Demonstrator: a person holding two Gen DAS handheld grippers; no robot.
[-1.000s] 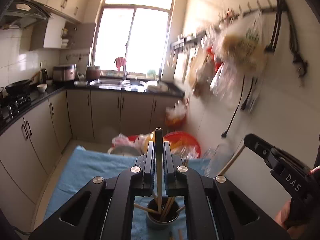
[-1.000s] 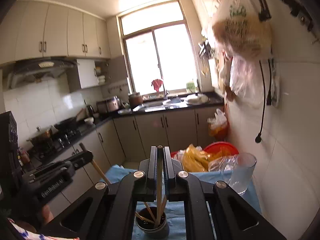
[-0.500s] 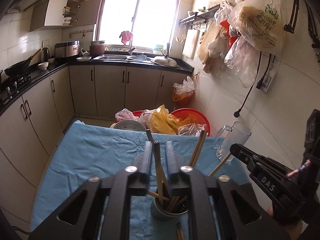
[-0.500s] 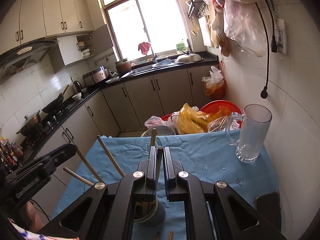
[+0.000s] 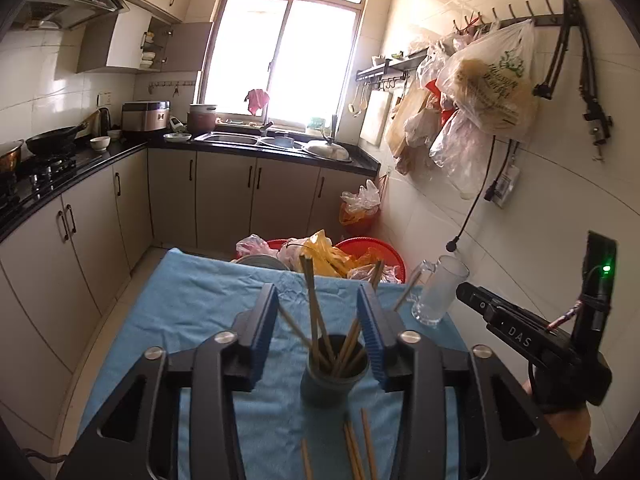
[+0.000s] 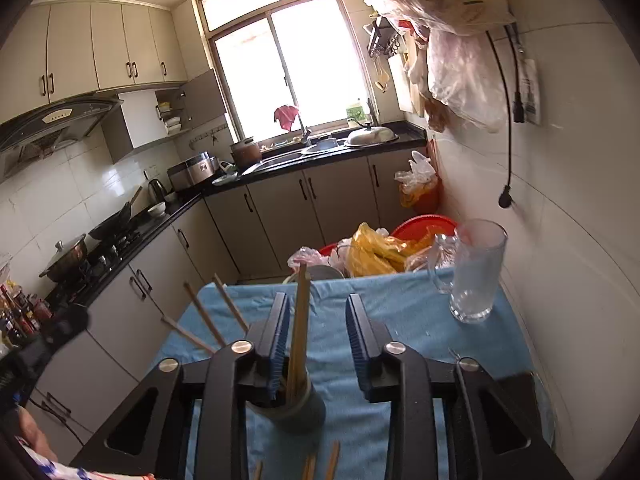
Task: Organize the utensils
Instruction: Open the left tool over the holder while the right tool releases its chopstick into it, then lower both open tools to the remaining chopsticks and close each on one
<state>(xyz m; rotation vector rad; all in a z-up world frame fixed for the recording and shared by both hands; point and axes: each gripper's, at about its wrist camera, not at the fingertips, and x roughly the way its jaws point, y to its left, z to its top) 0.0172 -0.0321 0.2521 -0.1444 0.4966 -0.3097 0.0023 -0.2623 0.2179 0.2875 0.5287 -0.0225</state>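
A dark grey cup [image 5: 334,380] stands on the blue cloth [image 5: 192,304] with several wooden chopsticks [image 5: 310,304] leaning in it. My left gripper [image 5: 316,292] is just behind the cup, its jaws opening. The chopsticks rise between its blue pads, which do not press on them. From the right wrist view the same cup [image 6: 296,404] sits below my right gripper [image 6: 317,304], whose jaws are also opening. One chopstick [image 6: 300,320] stands free close to its left pad. Loose chopsticks [image 5: 356,444] lie on the cloth in front of the cup. The right gripper's body [image 5: 520,332] shows at the right.
A clear glass mug [image 6: 476,272] stands at the cloth's far right corner near the tiled wall. Red basins with plastic bags [image 5: 372,252] sit beyond the far edge. A flat black object [image 6: 516,384] lies on the cloth at the right. Cabinets run along the left.
Each gripper was shut on a chopstick above the cup. Both have opened, and the chopsticks now stand in the cup. Both hands came lower and the left one drew back.
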